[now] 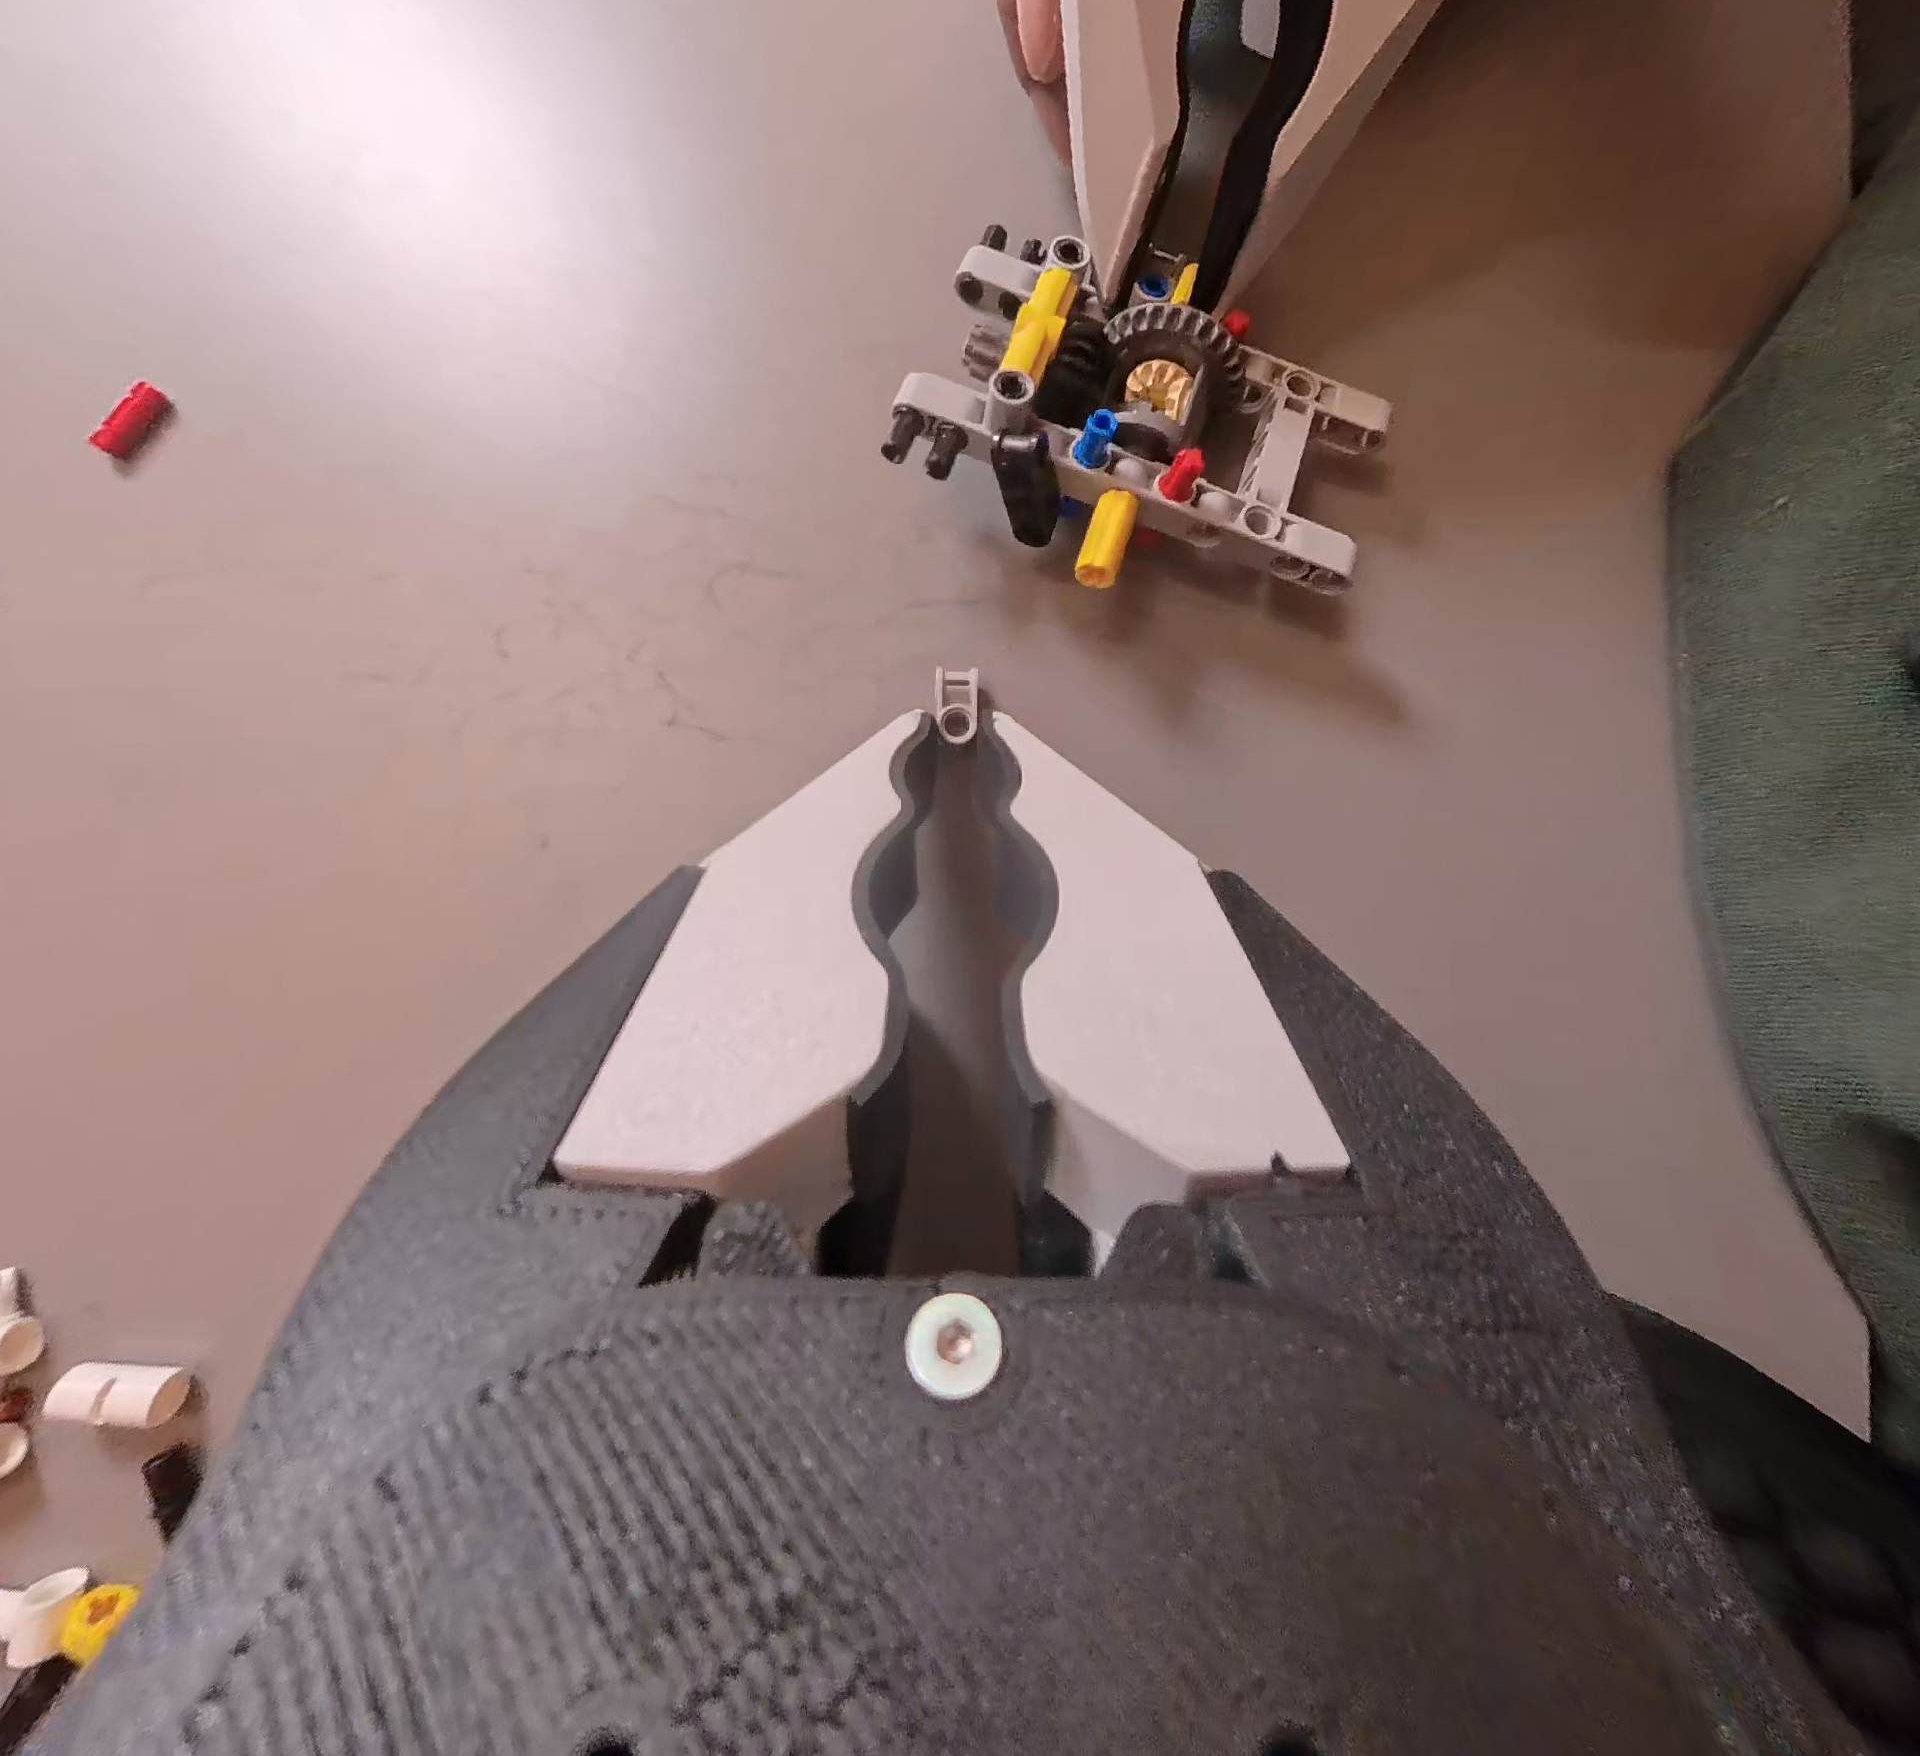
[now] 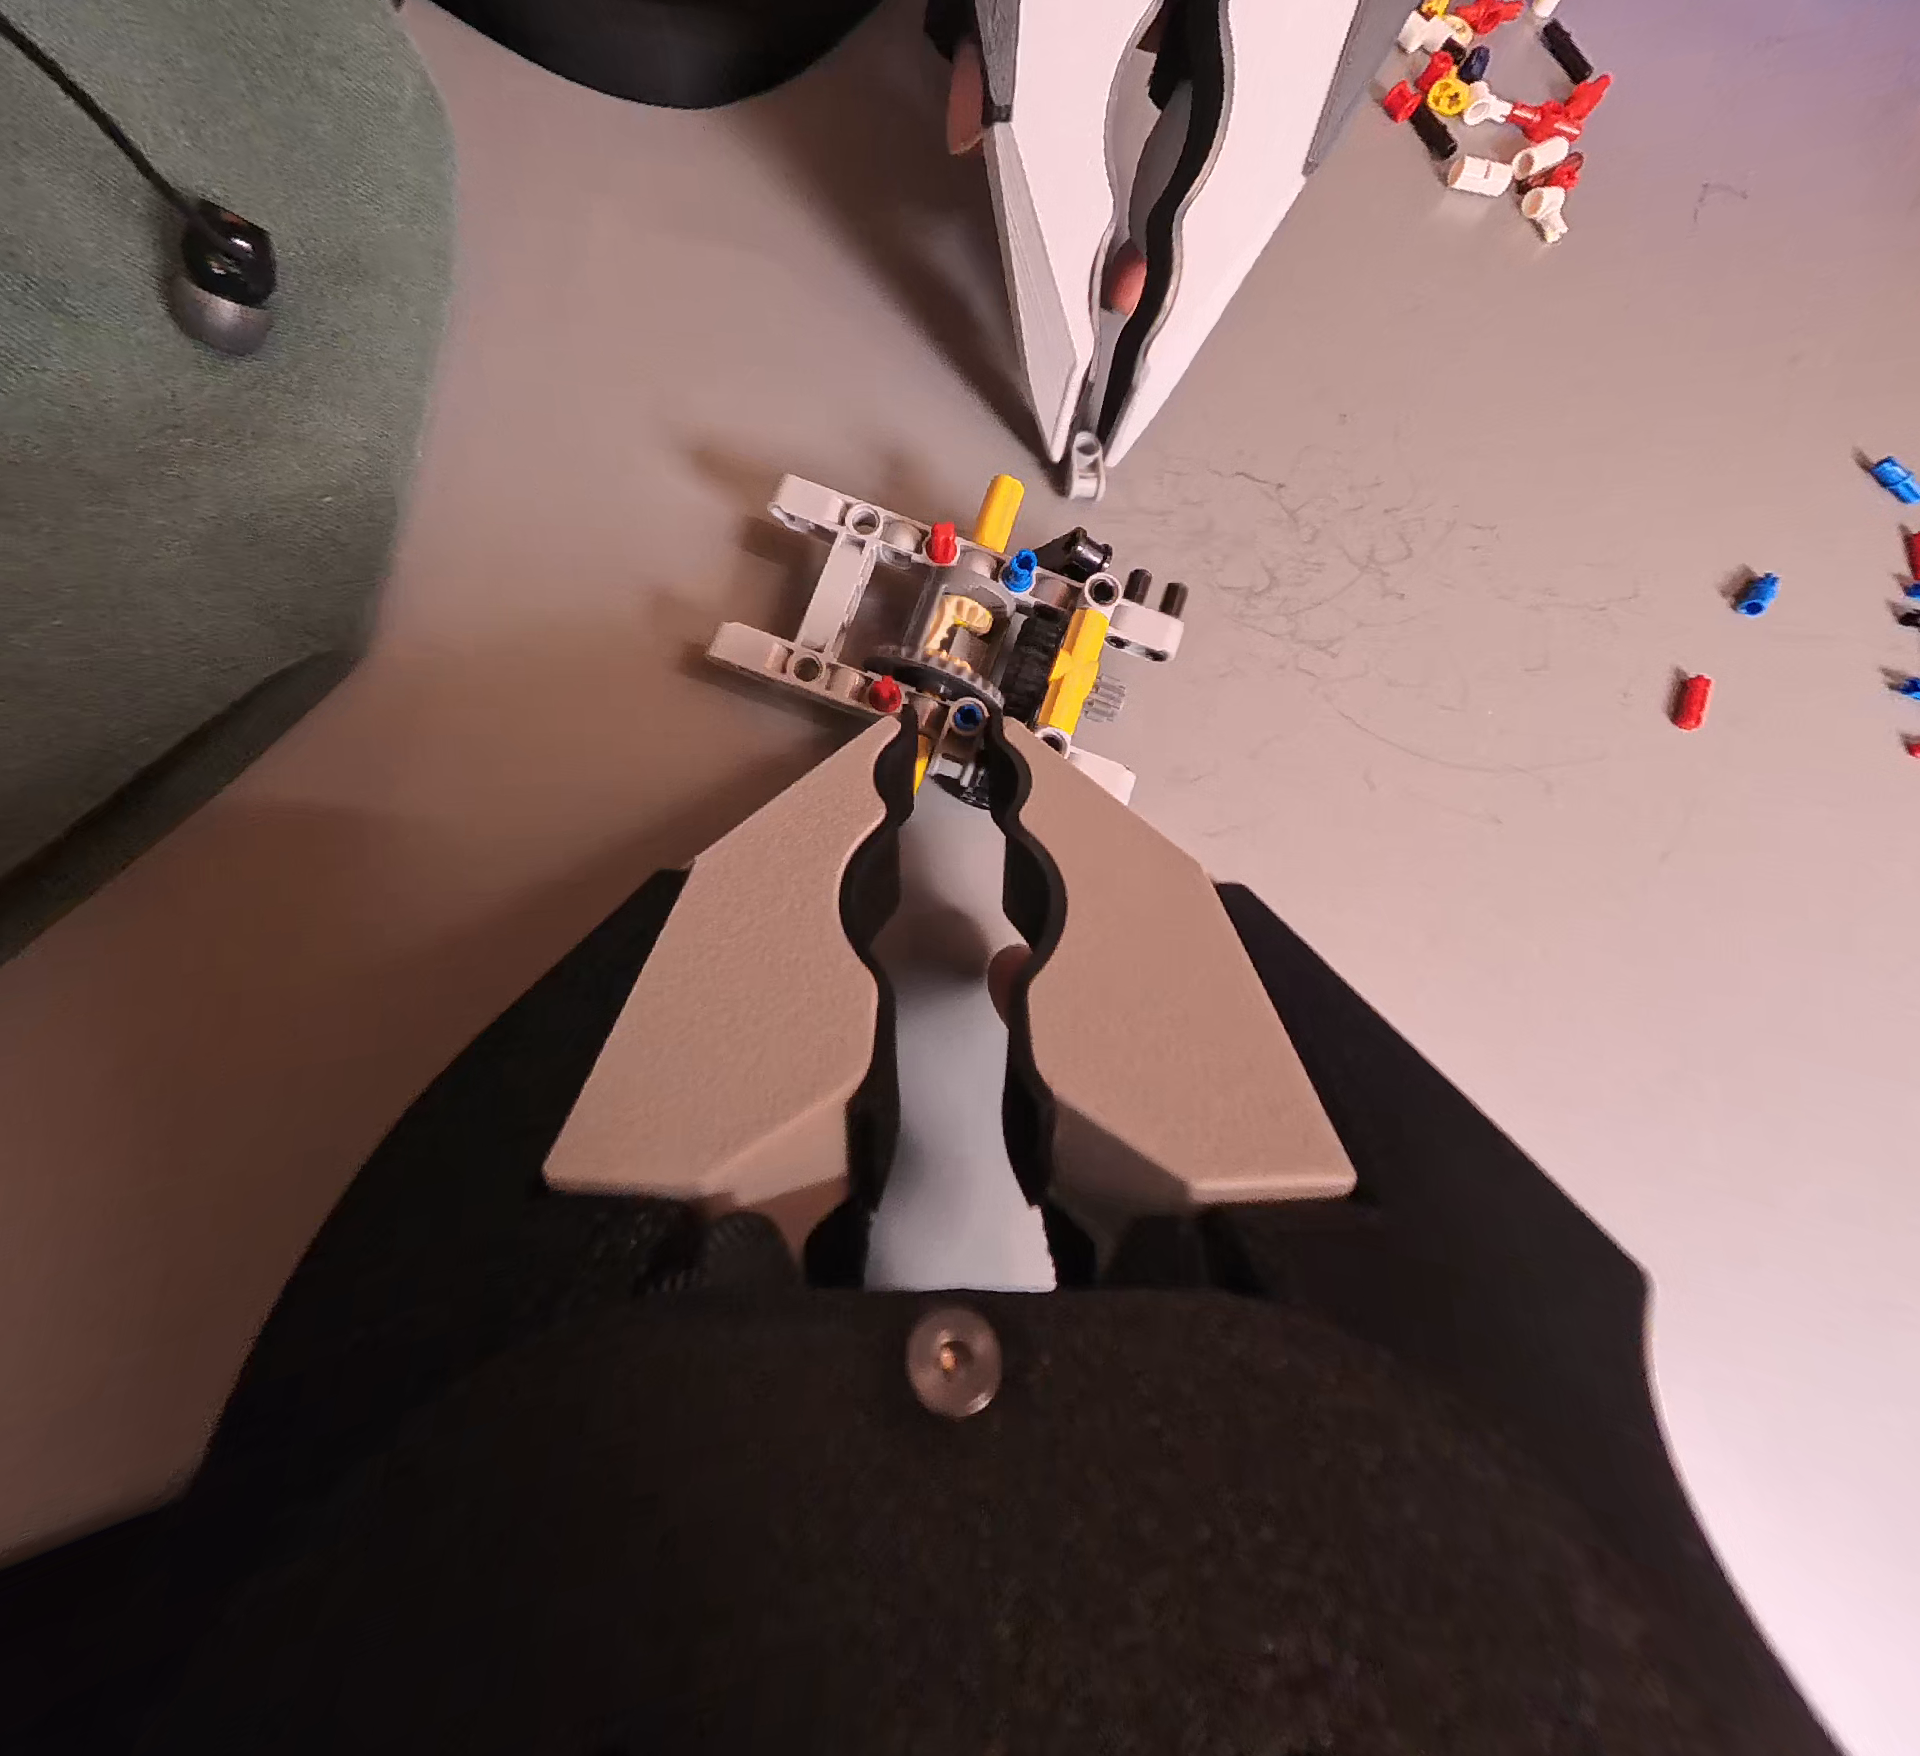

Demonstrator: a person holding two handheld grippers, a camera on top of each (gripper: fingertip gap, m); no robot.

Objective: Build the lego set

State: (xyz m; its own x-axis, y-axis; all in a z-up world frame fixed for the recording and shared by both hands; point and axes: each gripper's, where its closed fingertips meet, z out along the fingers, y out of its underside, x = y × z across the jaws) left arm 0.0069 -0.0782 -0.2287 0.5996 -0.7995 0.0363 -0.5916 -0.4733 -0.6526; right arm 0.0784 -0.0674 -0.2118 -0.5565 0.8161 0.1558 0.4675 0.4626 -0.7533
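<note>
While the right gripper [image 2: 951, 750] pinches one edge of the lego assembly [image 2: 935, 610], which sits on the tabletop [image 1: 416, 615] near its edge by the person, the left gripper [image 1: 956, 730] is closed on a small grey connector [image 1: 956, 704] w/ its tip just beside the build. Loose pieces [image 2: 1496, 101] lie further off. Judging by looks: light, rigid plastic, but pins & gears may pop off. Best to grip the grey frame beams, not the gears.

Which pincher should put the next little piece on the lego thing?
Probably the left gripper: it already pinches a small grey connector near the lego assembly, while the right gripper steadies it.
</note>
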